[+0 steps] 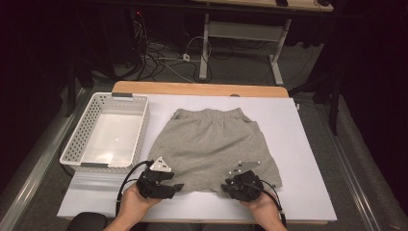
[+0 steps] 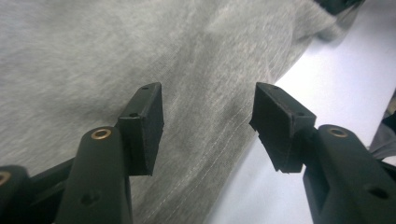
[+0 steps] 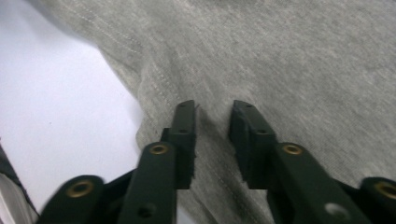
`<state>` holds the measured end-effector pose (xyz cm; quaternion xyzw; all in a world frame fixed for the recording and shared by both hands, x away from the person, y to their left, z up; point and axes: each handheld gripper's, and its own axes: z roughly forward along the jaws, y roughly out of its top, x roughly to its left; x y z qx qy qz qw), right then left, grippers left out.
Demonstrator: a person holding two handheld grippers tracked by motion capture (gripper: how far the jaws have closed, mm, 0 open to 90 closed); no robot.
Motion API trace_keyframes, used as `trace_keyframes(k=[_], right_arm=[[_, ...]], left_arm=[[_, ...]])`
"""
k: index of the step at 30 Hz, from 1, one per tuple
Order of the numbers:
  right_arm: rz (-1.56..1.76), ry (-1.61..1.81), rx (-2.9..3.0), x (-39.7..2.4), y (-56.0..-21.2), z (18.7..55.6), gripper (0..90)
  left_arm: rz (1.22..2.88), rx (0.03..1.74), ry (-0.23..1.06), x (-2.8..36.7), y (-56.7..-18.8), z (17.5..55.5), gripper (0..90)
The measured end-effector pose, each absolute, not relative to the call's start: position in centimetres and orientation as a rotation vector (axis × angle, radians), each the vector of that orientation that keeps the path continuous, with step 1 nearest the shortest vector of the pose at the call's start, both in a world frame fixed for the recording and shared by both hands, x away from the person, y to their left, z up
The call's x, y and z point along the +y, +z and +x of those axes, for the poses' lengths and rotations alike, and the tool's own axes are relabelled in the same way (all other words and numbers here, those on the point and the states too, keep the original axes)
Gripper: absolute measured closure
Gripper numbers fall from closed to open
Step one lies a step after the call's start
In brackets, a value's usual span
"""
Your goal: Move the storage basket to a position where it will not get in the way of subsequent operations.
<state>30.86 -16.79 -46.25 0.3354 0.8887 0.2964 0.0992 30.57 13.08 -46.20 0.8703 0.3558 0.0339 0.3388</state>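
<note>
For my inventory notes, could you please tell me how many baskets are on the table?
1. The white basket sits at the table's left edge, left of the grey shorts; nothing suggests another is hidden.

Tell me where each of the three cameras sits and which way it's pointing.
High view: fixed above the person's side, looking forward and down on the table, grey shorts and white basket; both hands show, holding the left gripper and right gripper.
Left gripper view: rides the left gripper, looking along its wide-apart jaws at the shorts' hem.
Right gripper view: rides the right gripper, jaws narrower, over the hem.
Shared: all three show the shorts and the table.
</note>
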Motion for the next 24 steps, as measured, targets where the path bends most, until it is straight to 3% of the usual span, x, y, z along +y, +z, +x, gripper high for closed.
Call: trace_keyframes(k=[3, 10, 13, 15, 24], right_arm=[[0.983, 0.871, 2.643, -17.1, -46.2, 30.7, 87.8], [0.983, 0.866, 2.646, -17.4, -46.1, 30.9, 89.5], [1.0, 0.895, 2.631, -17.8, -45.8, 30.9, 89.2], [1.004, 0.915, 2.623, -17.9, -45.6, 30.8, 88.3], [0.95, 0.969, 2.63, -17.3, -45.3, 28.8, 68.1]], left_arm=[[2.278, 0.937, 0.091, 12.9, -46.5, 30.8, 42.5], [2.291, 0.936, 0.089, 12.6, -47.0, 31.3, 44.5], [2.294, 0.931, 0.099, 12.6, -47.0, 31.3, 52.1], [2.299, 0.933, 0.109, 12.6, -47.0, 31.3, 54.4], [2.317, 0.931, 0.091, 12.5, -46.8, 31.5, 75.1]])
